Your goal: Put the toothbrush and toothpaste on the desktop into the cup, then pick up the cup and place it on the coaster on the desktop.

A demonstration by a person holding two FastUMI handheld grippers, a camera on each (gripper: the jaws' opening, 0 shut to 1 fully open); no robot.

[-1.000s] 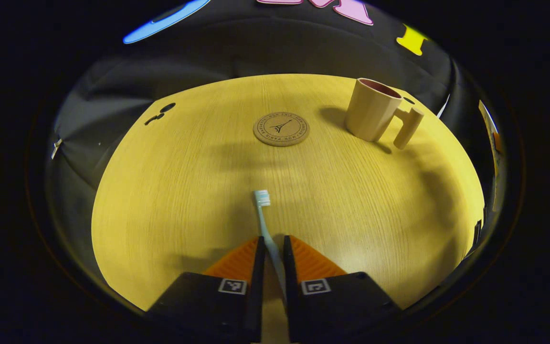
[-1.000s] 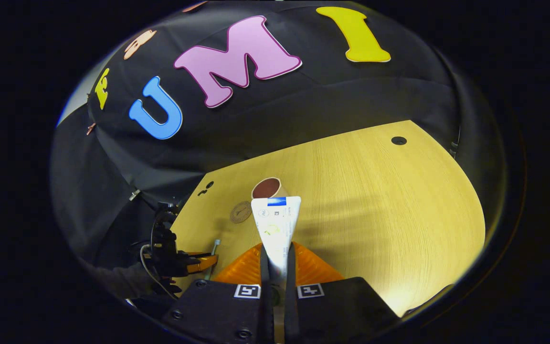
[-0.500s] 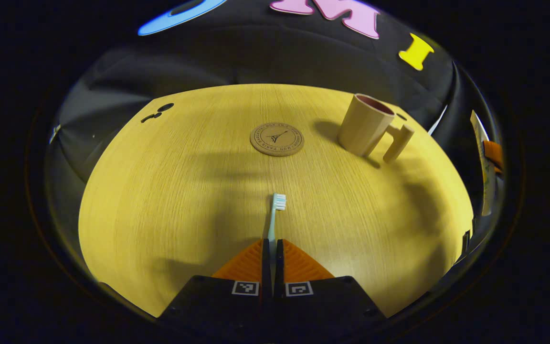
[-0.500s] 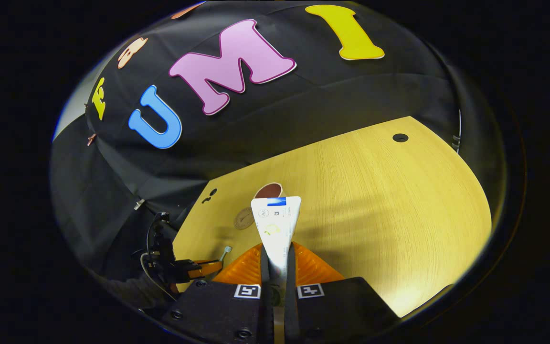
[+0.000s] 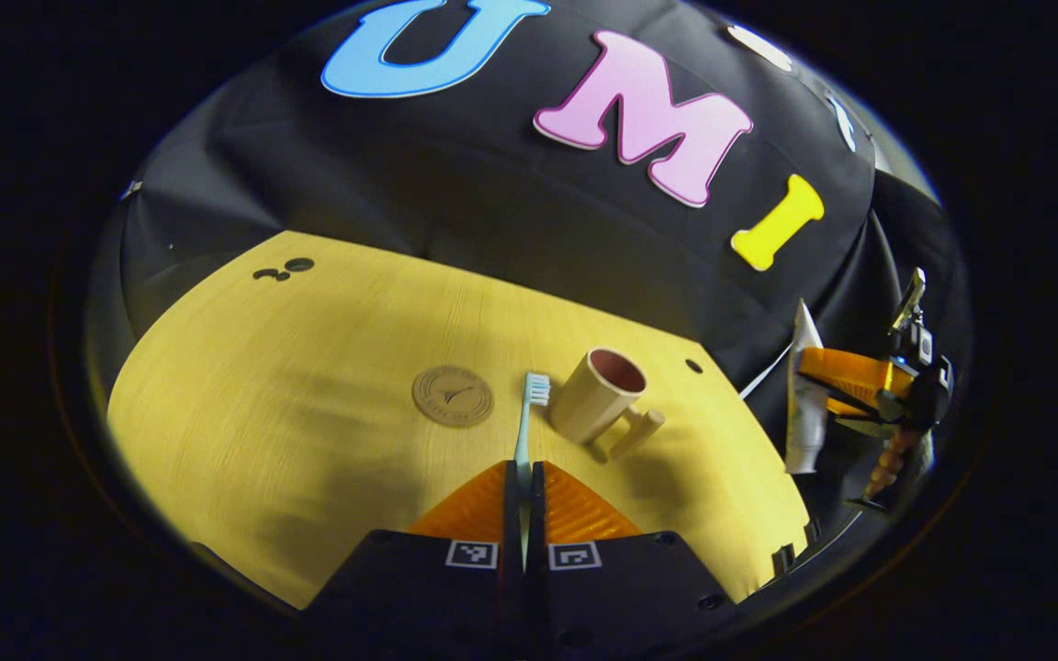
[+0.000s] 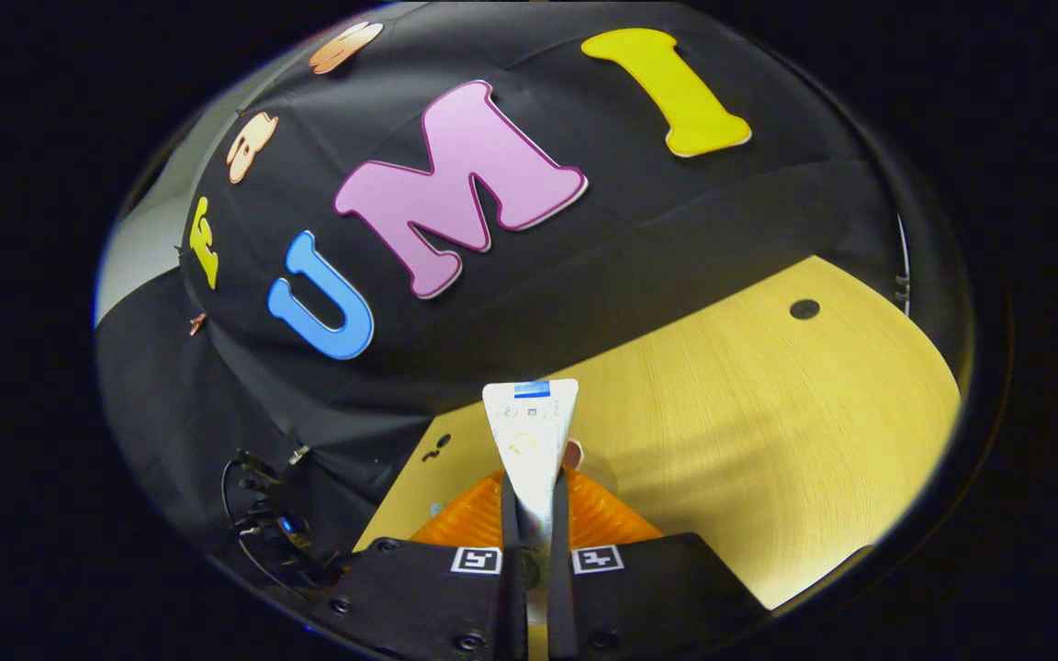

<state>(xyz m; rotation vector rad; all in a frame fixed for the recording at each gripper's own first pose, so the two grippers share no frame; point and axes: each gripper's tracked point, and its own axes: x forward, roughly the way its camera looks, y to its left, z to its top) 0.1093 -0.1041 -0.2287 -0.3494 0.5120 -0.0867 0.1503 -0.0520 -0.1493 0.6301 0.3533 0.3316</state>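
Note:
In the left gripper view my left gripper (image 5: pixel 523 468) is shut on the handle of a pale blue toothbrush (image 5: pixel 535 389), held high above the table with its head pointing forward. Below it and ahead stand a beige cup (image 5: pixel 595 397) with a side handle, upright, and to its left a round cork coaster (image 5: pixel 453 396). My right gripper (image 6: pixel 534 479) is shut on a white toothpaste tube (image 6: pixel 530 427), flat end forward. The tube hides the cup except a sliver of rim (image 6: pixel 573 453). At the far right, the right gripper (image 5: pixel 846 375) holds the tube (image 5: pixel 804 413) upright in the air.
The yellow wooden table (image 5: pixel 290 367) has cable holes at its far left (image 5: pixel 298 264) and behind the cup (image 5: pixel 693 365). In the right gripper view the tabletop (image 6: pixel 768 404) has a round hole (image 6: pixel 804 308). Black cloth walls close behind it.
My left gripper closed on the toothbrush, then rose with it off the table, so cup and coaster look smaller and lower. The right gripper also rose with the tube.

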